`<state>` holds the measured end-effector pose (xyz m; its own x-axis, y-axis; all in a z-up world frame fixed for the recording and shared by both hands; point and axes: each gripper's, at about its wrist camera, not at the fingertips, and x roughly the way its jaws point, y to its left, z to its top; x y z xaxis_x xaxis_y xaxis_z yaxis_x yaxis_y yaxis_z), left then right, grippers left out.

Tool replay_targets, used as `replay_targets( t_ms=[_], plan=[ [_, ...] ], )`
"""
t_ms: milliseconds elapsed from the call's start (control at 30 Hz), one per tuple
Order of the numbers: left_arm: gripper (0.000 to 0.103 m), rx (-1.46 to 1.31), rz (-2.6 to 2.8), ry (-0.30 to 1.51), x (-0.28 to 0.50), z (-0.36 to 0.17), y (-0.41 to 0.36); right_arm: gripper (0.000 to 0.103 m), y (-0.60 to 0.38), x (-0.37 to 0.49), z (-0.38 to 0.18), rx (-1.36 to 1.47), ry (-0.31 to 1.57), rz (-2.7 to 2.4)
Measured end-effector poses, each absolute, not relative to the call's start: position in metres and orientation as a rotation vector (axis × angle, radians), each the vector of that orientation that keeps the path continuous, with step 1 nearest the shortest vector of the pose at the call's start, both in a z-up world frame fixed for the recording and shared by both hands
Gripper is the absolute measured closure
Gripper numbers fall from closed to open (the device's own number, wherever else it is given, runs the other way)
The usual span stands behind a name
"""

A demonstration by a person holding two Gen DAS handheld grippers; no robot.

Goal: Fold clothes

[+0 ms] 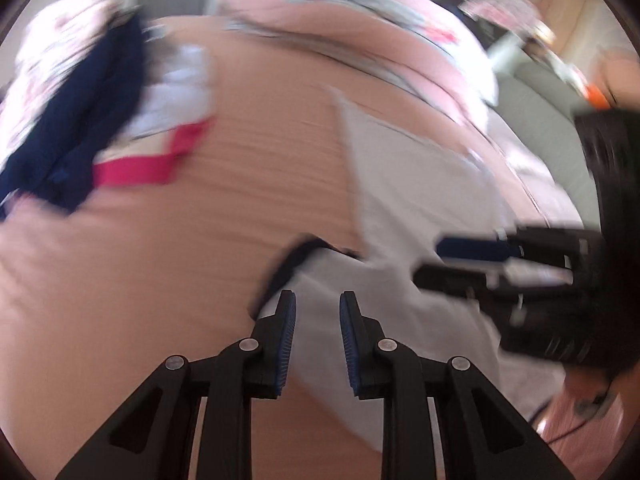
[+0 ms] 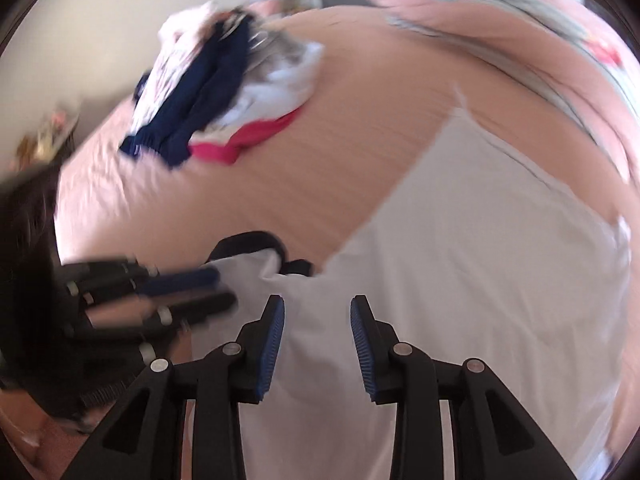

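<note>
Both tools, left (image 1: 317, 312) and right (image 2: 318, 316), unclenched over white cotton garment (image 2: 460, 280) on pink bed (image 1: 248, 184); mid-fold, next needing fresh grip on its edge.

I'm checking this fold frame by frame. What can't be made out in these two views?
- Pile of clothes: both views blurred by motion; separate garments cannot be counted.
- White garment: near edge cut off by the right wrist frame, behind the right gripper.
- Left gripper: whether its pads pinch cloth is unclear.
- Dark collar: blurred, shape uncertain.
</note>
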<state>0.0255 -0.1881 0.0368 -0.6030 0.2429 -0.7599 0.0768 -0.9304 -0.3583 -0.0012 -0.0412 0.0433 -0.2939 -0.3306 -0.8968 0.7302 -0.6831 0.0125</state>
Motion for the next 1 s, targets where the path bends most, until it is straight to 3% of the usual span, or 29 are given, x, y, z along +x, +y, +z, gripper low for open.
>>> replay_targets(
  t_ms=[133, 233, 267, 333, 433, 600, 1000],
  plan=[
    [0.083, -1.407, 2.59, -0.795, 0.026, 0.022, -0.216, 0.069, -0.069, 0.0, 0.024, 1.275, 0.577, -1.984],
    [0.082, -1.445, 2.462, -0.845, 0.018, 0.009, -0.208, 0.07, -0.073, -0.006, 0.008, 1.352, 0.561, -1.978],
    [0.081, -1.461, 2.438, -0.827, 0.017, 0.006, -0.203, 0.07, -0.071, -0.008, 0.003, 1.371, 0.538, -1.976],
    [0.073, -1.463, 2.44, -0.778, 0.016, 0.008, -0.195, 0.085, -0.065, -0.002, 0.002, 1.379, 0.481, -1.959],
    [0.069, -1.437, 2.444, -0.797, 0.02, 0.01, -0.195, 0.095, -0.052, 0.011, 0.002, 1.376, 0.523, -1.985],
    [0.069, -1.432, 2.456, -0.851, 0.021, 0.008, -0.203, 0.096, -0.027, 0.011, 0.01, 1.401, 0.506, -2.077],
    [0.062, -1.437, 2.451, -0.655, 0.013, 0.004, -0.182, 0.097, -0.012, 0.009, 0.006, 1.449, 0.4, -2.084]
  ],
)
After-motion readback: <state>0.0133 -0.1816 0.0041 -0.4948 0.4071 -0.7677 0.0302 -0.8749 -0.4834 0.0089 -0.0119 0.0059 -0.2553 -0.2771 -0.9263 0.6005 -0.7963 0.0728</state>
